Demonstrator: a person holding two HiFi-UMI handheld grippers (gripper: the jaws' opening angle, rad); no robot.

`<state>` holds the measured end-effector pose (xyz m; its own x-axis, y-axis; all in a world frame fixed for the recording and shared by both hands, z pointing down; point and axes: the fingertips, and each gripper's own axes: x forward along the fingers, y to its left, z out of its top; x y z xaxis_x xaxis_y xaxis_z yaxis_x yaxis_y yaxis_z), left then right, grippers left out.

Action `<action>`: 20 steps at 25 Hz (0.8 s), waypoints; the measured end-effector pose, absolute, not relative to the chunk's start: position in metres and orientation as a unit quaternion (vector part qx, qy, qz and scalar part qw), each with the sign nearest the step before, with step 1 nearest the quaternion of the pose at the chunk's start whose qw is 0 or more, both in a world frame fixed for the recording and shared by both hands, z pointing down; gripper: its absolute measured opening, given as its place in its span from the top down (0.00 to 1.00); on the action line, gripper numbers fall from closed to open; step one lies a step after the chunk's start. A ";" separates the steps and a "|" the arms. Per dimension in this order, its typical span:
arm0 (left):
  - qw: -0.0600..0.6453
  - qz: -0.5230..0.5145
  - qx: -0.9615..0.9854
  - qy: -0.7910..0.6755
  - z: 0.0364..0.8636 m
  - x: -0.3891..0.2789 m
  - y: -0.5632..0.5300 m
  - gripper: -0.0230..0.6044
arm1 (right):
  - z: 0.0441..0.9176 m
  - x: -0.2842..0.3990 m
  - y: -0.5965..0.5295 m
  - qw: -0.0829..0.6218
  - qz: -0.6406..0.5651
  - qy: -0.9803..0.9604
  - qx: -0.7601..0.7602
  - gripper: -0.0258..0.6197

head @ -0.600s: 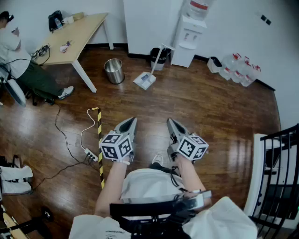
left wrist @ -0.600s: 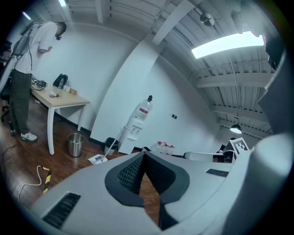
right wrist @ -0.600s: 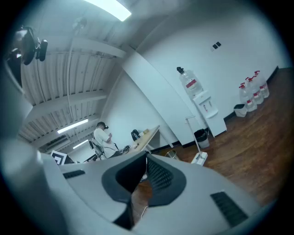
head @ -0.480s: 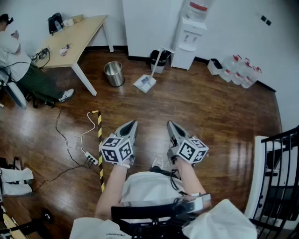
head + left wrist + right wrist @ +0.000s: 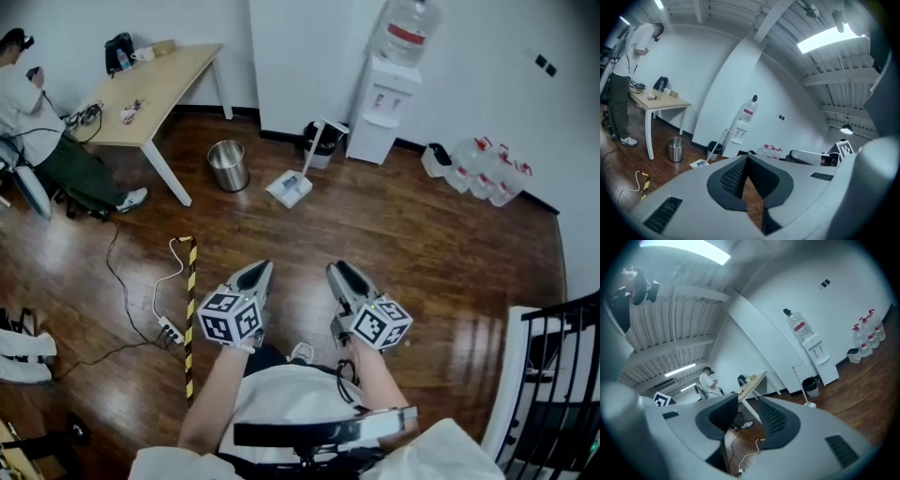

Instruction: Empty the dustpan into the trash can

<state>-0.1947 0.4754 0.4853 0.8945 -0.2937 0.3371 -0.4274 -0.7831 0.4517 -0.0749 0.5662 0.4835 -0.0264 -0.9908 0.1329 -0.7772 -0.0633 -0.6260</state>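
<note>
The white dustpan lies on the wood floor far ahead, and its long handle leans up toward a black bin. A steel trash can stands to its left, by the table leg. Both grippers hover side by side over the floor in front of the person, well short of the dustpan. My left gripper is shut with nothing in it, its tips touching. My right gripper is open with nothing in it; a gap shows between its pads. The left gripper view shows the can and the dustpan.
A wooden table and a person are at the far left. A water dispenser, a black bin and water bottles line the back wall. A cable with a power strip and striped tape lie at left. A black railing stands at right.
The whole scene has slid a little lower in the head view, grippers included. Both grippers keep the same side-by-side pose. Nothing was picked up or let go.
</note>
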 end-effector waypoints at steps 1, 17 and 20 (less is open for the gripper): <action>0.266 0.127 0.936 -0.194 0.486 -0.191 0.472 0.98 | 0.485 -0.069 0.561 0.185 -0.281 0.658 -0.674 0.69; 0.277 0.118 0.931 -0.204 0.519 -0.104 0.285 0.98 | 0.531 0.025 0.369 0.149 -0.288 0.632 -0.704 0.48; 0.275 0.122 0.934 -0.192 0.516 -0.080 0.236 0.98 | 0.534 0.047 0.319 0.143 -0.288 0.619 -0.717 0.48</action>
<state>-0.0801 0.2365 0.5156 0.8961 -0.2925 0.3339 -0.4267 -0.7747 0.4666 0.0473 0.3186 0.5340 0.0692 -0.9694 0.2357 -0.8052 -0.1937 -0.5605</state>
